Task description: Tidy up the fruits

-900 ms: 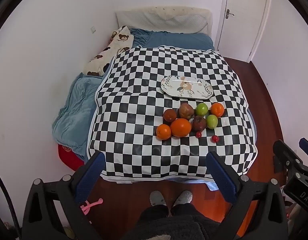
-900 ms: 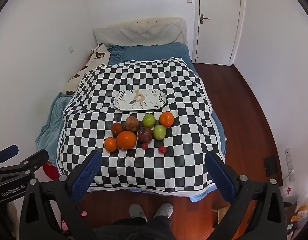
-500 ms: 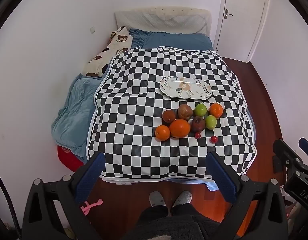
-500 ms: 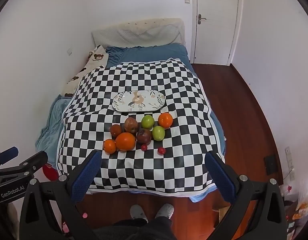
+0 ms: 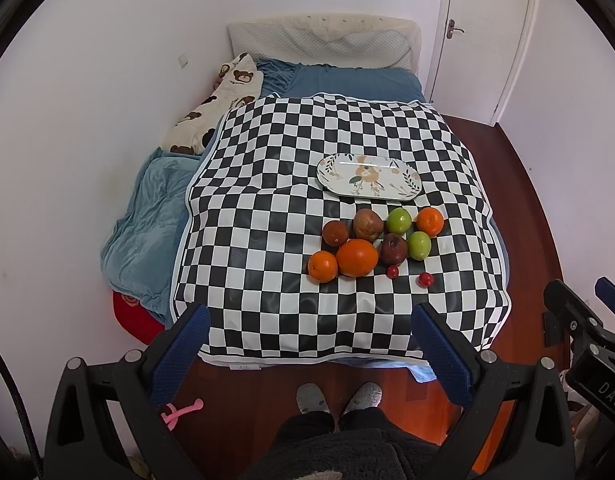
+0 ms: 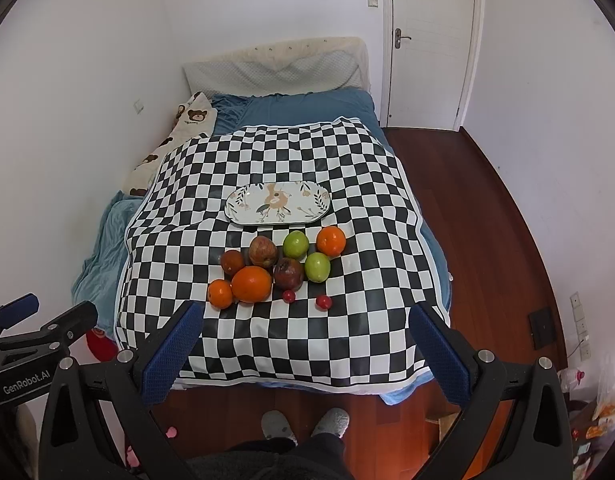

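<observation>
Several fruits lie in a cluster on a black-and-white checkered cloth (image 5: 267,208) on a bed: a large orange (image 5: 357,257), two smaller oranges (image 5: 322,266) (image 5: 430,221), two green apples (image 5: 399,220) (image 5: 419,245), a reddish apple (image 5: 367,224), two dark fruits (image 5: 335,233) (image 5: 393,249) and two small red ones (image 5: 393,271) (image 5: 425,279). An empty oval floral plate (image 5: 369,176) (image 6: 278,202) lies just behind them. My left gripper (image 5: 307,316) and right gripper (image 6: 306,312) are both open and empty, held high over the bed's near edge, well short of the fruit.
A teddy-bear pillow (image 5: 211,108) and blue blanket (image 5: 147,200) lie along the bed's left side by the wall. A door (image 6: 427,40) and wooden floor (image 6: 467,200) are to the right. The person's slippered feet (image 5: 339,396) stand at the bed's foot.
Both views have shifted only slightly; the fruit and plate have not moved and both grippers stay open.
</observation>
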`<state>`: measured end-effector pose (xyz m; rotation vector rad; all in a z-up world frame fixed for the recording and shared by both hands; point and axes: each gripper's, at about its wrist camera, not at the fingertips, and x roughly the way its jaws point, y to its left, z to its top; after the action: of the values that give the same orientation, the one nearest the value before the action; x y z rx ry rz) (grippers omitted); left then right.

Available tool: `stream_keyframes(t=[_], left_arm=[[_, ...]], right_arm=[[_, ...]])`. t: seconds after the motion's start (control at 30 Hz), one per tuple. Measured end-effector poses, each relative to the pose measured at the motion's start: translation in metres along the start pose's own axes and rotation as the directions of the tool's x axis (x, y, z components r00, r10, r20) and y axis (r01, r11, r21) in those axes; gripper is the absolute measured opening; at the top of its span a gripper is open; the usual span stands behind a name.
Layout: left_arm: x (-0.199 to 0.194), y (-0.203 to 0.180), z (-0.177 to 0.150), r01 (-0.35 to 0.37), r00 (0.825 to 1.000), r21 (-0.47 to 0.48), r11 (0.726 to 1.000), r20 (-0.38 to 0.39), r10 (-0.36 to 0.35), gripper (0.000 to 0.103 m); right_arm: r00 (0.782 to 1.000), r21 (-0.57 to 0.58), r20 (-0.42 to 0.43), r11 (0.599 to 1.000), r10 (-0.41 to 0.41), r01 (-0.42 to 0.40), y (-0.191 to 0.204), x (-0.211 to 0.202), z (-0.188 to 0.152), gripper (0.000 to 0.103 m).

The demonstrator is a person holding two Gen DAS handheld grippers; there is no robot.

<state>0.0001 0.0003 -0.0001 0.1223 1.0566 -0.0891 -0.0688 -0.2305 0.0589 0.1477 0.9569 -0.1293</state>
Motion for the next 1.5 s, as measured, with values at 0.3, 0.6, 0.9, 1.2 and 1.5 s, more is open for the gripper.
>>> stream_keyframes(t=[0.3,0.6,0.9,1.2,1.5], left_arm=[[0.0000,0.0000,0.0000,0.002,1.000,0.000,1.000,0.001,-0.002,0.103],[0.0000,0.0000,0.0000,0.002,1.000,0.000,1.000,0.003,-0.002,0.103],[0.0000,0.0001,0.0001,0.001,1.000,-0.001,1.000,0.004,-0.001,0.103],[-0.0002,0.0000,0.0000,0.002,1.000,-0.001,1.000,0.005,-0.002,0.103],[-0.0001,0.0000,0.0000,0.002,1.000,-0.001,1.000,0.005,-0.002,0.103]], right_arm=[[1.000,0.002,0.000,1.000,0.003,-0.003,-0.0005,0.0006,-0.0008,0.103],[1.000,0.001,0.000,1.000,0.001,-0.001,-0.0011,0.0018,-0.0012,0.103],[1.000,0.004,0.002,1.000,0.004,-0.004,-0.0024,0.0030,-0.0001,0.103],[1.000,0.005,0.001,1.000,0.005,-0.005,-0.0034,0.0055,0.0027,0.103],[1.000,0.004,0.001,1.000,0.003,-0.003,-0.0049,0.0090,0.0047,0.103]])
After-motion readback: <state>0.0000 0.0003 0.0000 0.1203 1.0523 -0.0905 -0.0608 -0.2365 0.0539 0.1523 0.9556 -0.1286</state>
